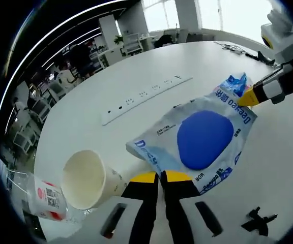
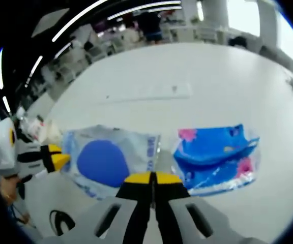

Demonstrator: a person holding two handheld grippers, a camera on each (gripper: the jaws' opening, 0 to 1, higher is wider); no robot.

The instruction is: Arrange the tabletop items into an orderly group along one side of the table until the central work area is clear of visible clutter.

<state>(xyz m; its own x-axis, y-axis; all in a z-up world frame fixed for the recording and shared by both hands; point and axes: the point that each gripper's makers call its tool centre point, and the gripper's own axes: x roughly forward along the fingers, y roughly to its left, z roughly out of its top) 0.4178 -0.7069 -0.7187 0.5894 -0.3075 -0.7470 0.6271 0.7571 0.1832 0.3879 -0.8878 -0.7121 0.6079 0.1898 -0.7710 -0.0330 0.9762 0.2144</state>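
I am working over a broad white tabletop [image 1: 136,66] in an open office, with ceiling light strips, desks and chairs beyond its far edge and bright windows further back. A long white power strip [image 1: 145,97] lies flat toward the middle of the tabletop. Near one edge a paper cup [image 1: 88,179] lies on its side with its mouth toward my left camera, and just beside it a small red-and-white container [image 1: 47,199] sits closer to that edge. The main thing is a clear plastic tissue pack [image 1: 200,141] with a big blue oval and blue lettering, lying flat and slightly crumpled. My left gripper [image 1: 161,176] has its yellow-tipped jaws pressed together on the pack's near edge, pinching the wrapper. In the right gripper view the same pack lies at the left, and a second pack, blue with pink flowers [image 2: 215,156], lies just beside it. My right gripper [image 2: 151,178] shows its jaws closed together; whether they pinch wrapper film I cannot tell. A small black clip [image 1: 258,219] lies near the tabletop's near edge.
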